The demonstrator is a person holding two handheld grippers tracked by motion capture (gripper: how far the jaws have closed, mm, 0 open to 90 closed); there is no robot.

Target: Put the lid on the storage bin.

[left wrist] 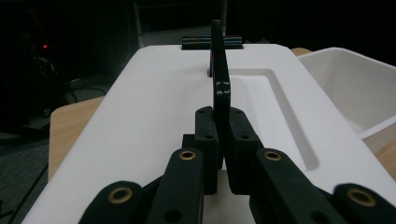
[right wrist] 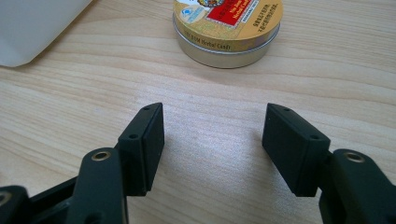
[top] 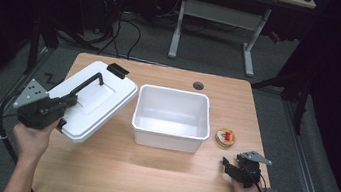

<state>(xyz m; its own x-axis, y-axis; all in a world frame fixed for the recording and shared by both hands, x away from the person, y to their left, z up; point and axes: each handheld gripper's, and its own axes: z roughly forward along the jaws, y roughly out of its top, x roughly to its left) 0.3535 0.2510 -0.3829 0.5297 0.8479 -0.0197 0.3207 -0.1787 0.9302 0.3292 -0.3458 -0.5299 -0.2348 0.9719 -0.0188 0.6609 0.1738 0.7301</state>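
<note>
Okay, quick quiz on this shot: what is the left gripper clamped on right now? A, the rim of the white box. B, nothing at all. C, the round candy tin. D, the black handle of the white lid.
D: in the left gripper view, the left gripper has its pads closed on the black handle that stands up from the white lid.

The lid (top: 92,100) lies left of the box (top: 170,118), over the table's (top: 147,173) left edge. The tin (top: 226,136) sits just right of the box.

Right gripper (right wrist: 212,147) jaws apart over bare wooden table (right wrist: 70,102), round tin (right wrist: 227,29) just ahead
</note>
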